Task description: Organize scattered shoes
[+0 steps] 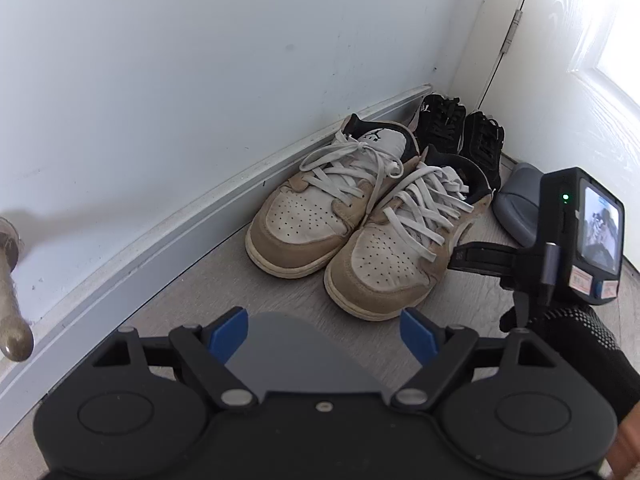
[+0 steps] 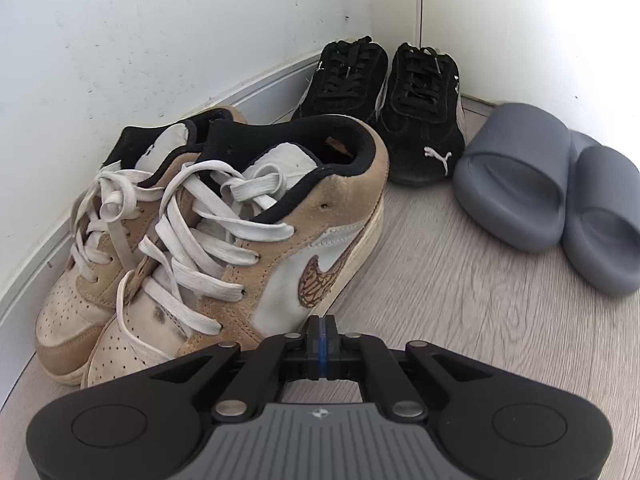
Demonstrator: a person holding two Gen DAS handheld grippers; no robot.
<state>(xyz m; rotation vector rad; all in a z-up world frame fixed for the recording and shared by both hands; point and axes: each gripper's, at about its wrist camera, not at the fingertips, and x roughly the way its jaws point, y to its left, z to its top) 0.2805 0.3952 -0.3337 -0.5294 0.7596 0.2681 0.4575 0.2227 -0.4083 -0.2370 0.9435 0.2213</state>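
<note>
A pair of tan-and-white sneakers [image 1: 304,220] [image 2: 248,240] stands side by side against the skirting board, toes pointing away from the wall. Behind them in the corner sits a pair of black suede sneakers [image 1: 440,124] [image 2: 424,120]. Two grey slides [image 2: 516,184] [image 1: 520,204] lie together to their right. My left gripper [image 1: 324,334] is open, with nothing between its blue pads [image 1: 228,334], a little short of the tan pair. My right gripper [image 2: 322,340] [image 1: 460,256] is shut, and its tips rest against the outer side of the nearer tan sneaker.
A white wall with a grey skirting board [image 1: 160,256] runs along the left. A white door [image 1: 580,60] closes the corner on the right. The floor [image 2: 460,300] is pale wood-look planks. A metal bar [image 1: 10,292] juts in at the left edge. A gloved hand [image 1: 580,340] holds the right gripper.
</note>
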